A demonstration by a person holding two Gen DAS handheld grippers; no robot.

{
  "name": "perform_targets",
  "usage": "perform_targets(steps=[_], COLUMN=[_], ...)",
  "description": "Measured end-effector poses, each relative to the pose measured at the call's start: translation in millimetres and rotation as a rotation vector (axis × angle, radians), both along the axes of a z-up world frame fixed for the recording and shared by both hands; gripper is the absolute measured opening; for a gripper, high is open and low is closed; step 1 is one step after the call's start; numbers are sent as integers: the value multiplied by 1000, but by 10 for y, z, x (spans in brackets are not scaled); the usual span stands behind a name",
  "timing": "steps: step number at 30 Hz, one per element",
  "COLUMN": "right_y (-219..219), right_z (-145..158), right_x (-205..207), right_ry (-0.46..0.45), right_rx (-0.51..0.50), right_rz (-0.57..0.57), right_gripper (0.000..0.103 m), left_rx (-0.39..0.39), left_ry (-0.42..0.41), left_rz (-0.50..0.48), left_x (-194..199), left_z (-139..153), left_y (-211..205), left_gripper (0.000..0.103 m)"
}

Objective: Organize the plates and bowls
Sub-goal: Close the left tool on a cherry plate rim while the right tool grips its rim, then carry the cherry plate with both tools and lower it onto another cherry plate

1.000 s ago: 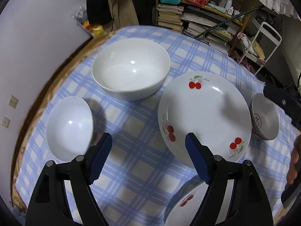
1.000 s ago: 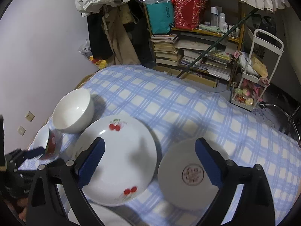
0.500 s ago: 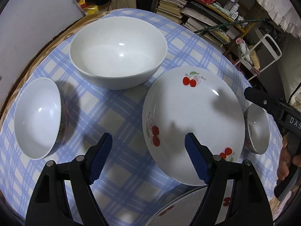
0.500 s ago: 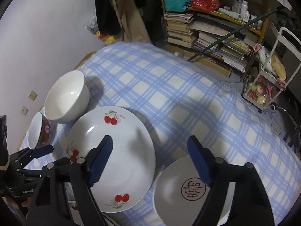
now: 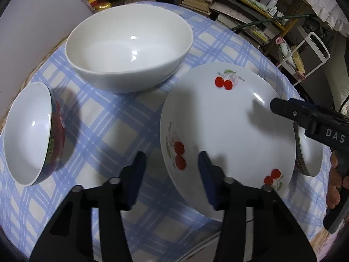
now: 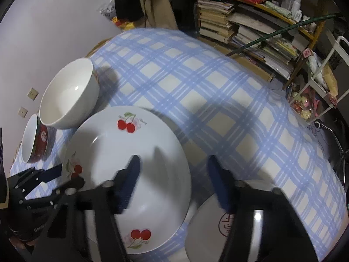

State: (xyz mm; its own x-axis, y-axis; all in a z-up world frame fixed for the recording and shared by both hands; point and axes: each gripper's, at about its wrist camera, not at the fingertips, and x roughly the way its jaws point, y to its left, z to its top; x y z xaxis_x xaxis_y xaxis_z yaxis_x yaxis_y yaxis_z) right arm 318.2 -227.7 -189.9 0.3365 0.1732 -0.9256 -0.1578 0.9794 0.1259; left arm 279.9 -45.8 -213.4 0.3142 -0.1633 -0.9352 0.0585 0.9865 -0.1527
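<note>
A cherry-print plate point(image 5: 226, 131) lies on the blue checked tablecloth; it also shows in the right wrist view point(image 6: 128, 166). My left gripper point(image 5: 172, 176) is open, straddling the plate's near-left rim. My right gripper point(image 6: 172, 179) is open, straddling the plate's right rim; one of its fingers point(image 5: 290, 111) reaches over the plate in the left wrist view. A large white bowl point(image 5: 128, 48) stands behind. A red-sided small bowl point(image 5: 30, 133) is at the left. Another small bowl point(image 5: 309, 152) sits right of the plate, partly hidden.
A second plate's rim point(image 5: 196, 246) peeks out under my left gripper. The small bowl with a red seal mark point(image 6: 218, 227) lies under my right gripper. Bookshelves point(image 6: 250, 21) and a white cart point(image 6: 322, 69) stand beyond the table point(image 6: 196, 83).
Both grippers have moved down and in toward the cherry plate. Their jaws have narrowed but stay open. The plate and bowls look larger and closer.
</note>
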Motion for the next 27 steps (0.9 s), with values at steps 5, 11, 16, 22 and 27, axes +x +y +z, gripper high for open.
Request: perform_targets(steps=[5, 11, 16, 22, 27], right_y=[-78, -159, -89, -56, -41], right_z=[-75, -155, -257, -165, 18], right_x=[44, 117, 160, 83, -10], right_ry=[44, 105, 169, 138, 90], right_rx=[42, 83, 46, 27, 17], right_rz=[-29, -32, 9, 14, 38], right_gripper=[26, 20, 21, 19, 17], left_rx=[-9, -47, -103, -138, -167], left_ry=[-6, 12, 32, 38, 36], left_rz=[2, -46, -47, -52, -54], left_x=[34, 92, 126, 121, 76], left_z=[-48, -76, -78, -50, 58], left_y=[18, -1, 82, 152, 185], left_gripper=[34, 25, 20, 19, 19])
